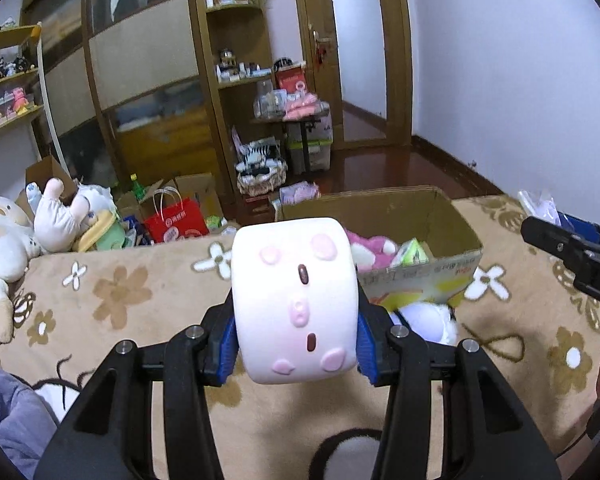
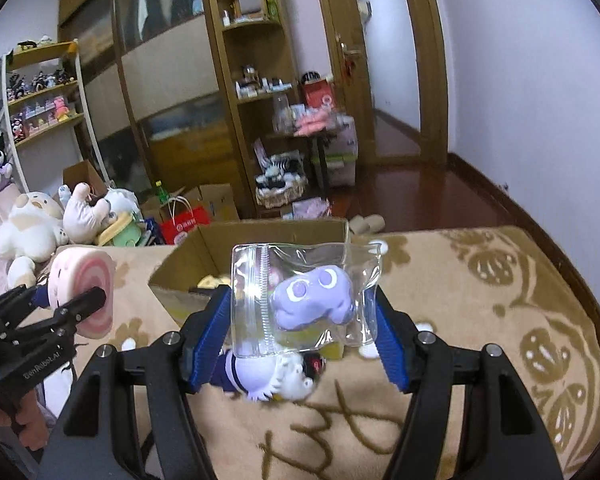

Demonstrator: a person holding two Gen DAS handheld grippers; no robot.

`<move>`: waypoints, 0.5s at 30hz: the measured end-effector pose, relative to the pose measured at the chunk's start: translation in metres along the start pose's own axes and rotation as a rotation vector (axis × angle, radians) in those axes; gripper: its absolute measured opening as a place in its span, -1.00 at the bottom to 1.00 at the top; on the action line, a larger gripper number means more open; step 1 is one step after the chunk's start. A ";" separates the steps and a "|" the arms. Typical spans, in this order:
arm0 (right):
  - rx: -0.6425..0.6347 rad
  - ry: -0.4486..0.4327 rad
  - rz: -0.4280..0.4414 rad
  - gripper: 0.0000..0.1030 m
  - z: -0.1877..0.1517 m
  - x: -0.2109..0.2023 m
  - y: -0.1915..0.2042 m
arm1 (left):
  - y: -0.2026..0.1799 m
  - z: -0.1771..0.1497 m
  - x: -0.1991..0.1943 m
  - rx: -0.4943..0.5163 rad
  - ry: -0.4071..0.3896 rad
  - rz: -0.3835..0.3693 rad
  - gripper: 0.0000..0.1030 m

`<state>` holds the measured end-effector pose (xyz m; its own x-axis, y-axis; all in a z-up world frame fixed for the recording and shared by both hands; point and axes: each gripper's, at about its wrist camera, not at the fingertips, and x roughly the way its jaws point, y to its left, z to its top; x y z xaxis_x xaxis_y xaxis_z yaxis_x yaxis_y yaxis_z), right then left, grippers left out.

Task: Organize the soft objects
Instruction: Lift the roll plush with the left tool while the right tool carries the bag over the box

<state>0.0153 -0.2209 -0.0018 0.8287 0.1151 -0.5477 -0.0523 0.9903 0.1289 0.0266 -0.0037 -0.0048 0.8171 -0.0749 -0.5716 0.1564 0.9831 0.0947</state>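
My left gripper [image 1: 296, 336] is shut on a white and pink roll-shaped soft toy [image 1: 294, 300], held above the flowered blanket just in front of the open cardboard box [image 1: 452, 216]. The same toy [image 2: 88, 292] and left gripper [image 2: 80, 304] show at the left of the right wrist view. My right gripper [image 2: 300, 332] is shut on a clear zip bag [image 2: 304, 300] with a purple plush inside, held over the near edge of the box [image 2: 188, 256]. The box holds a pink plush [image 1: 370, 246] and a green packet [image 1: 412, 252]. A white and purple plush doll [image 2: 272, 376] lies under the bag.
The beige flowered blanket [image 1: 132, 292] covers the bed. Several plush toys [image 1: 28, 232] lie at the left. A red paper bag [image 1: 176, 224], boxes and a basket [image 1: 260, 176] stand on the floor beyond. Wooden shelves and a door are at the back.
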 end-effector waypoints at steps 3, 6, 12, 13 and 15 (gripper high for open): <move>-0.015 -0.023 -0.006 0.37 0.007 -0.001 0.002 | 0.003 0.012 -0.006 0.005 -0.053 0.011 -0.10; -0.019 -0.048 -0.008 0.37 0.013 -0.001 0.002 | 0.004 0.023 -0.008 0.003 -0.085 0.001 -0.10; -0.028 -0.091 -0.010 0.37 0.022 0.005 0.001 | 0.002 0.041 0.000 0.012 -0.141 0.014 -0.10; -0.028 -0.100 -0.009 0.37 0.024 0.006 0.002 | 0.001 0.043 0.001 0.016 -0.150 0.014 -0.10; -0.029 -0.117 -0.012 0.37 0.027 0.010 0.002 | -0.001 0.049 0.003 0.021 -0.174 0.016 -0.10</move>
<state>0.0384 -0.2201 0.0159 0.8888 0.0945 -0.4485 -0.0562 0.9936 0.0980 0.0558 -0.0128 0.0334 0.9030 -0.0883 -0.4205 0.1523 0.9809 0.1211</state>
